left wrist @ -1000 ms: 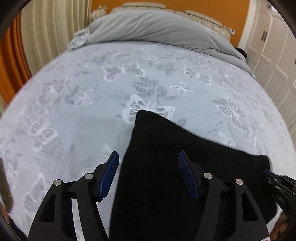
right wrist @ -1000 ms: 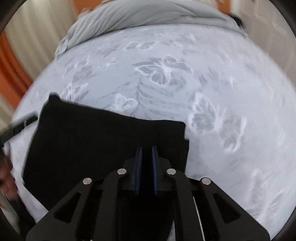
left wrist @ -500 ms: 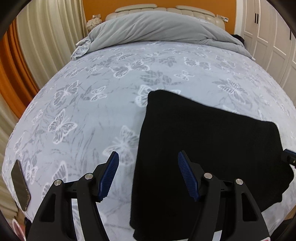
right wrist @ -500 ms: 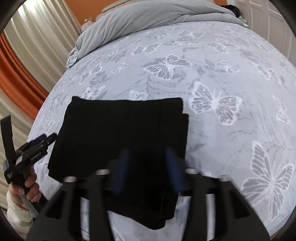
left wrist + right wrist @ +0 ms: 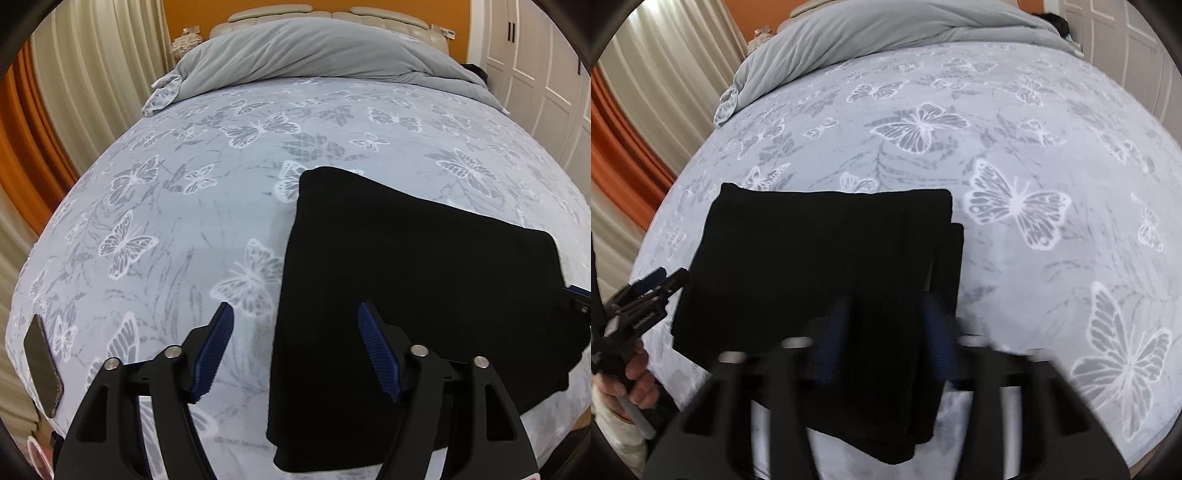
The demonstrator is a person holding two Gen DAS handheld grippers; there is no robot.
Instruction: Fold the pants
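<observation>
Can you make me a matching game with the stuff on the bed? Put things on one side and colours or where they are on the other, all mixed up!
Things:
1. pants
2. phone
3. grey duvet
4. bedspread

Colours or places:
A. bunched up at the head of the bed
B. pale blue-grey with white butterflies
C. black, folded into a flat block
D. lying near the bed's left edge, by the curtains

Right pairs: 1-C, 2-D, 3-A, 4-B
</observation>
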